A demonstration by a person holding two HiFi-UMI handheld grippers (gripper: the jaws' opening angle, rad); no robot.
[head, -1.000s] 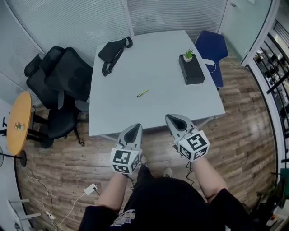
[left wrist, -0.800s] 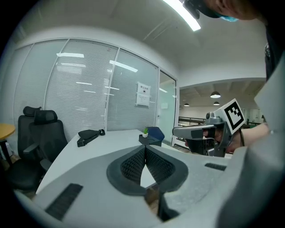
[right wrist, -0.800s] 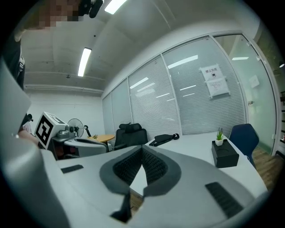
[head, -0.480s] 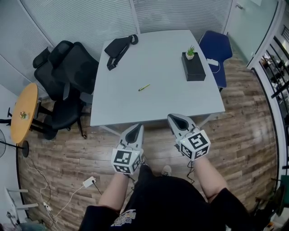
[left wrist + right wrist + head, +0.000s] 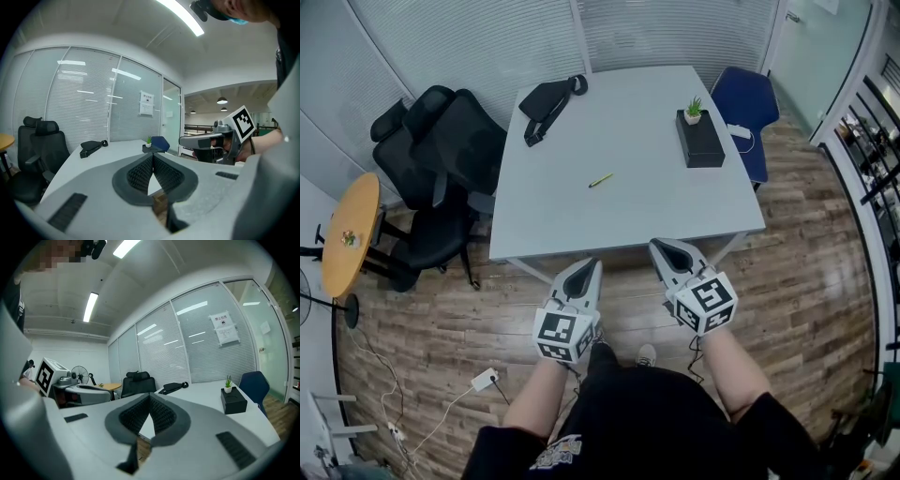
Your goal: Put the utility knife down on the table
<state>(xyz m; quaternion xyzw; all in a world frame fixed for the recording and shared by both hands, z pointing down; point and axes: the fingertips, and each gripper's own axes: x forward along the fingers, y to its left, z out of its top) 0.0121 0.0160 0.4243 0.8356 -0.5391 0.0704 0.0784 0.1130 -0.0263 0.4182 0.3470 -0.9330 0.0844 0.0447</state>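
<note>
Yellow-green, the utility knife (image 5: 600,180) is left lying on the table (image 5: 675,206), well ahead of the left claw (image 5: 585,269) and right claw (image 5: 667,247). Both are kept pressed together, empty. Nothing has shifted lately, so the task is judged done.

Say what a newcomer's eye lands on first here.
The grey left gripper and right gripper, each with a black-and-white marker cube, fill the near foreground, both shut and empty, short of the pale grey square table. A slim yellow utility knife lies mid-table, with a black bag and black box at the far corners.
</note>
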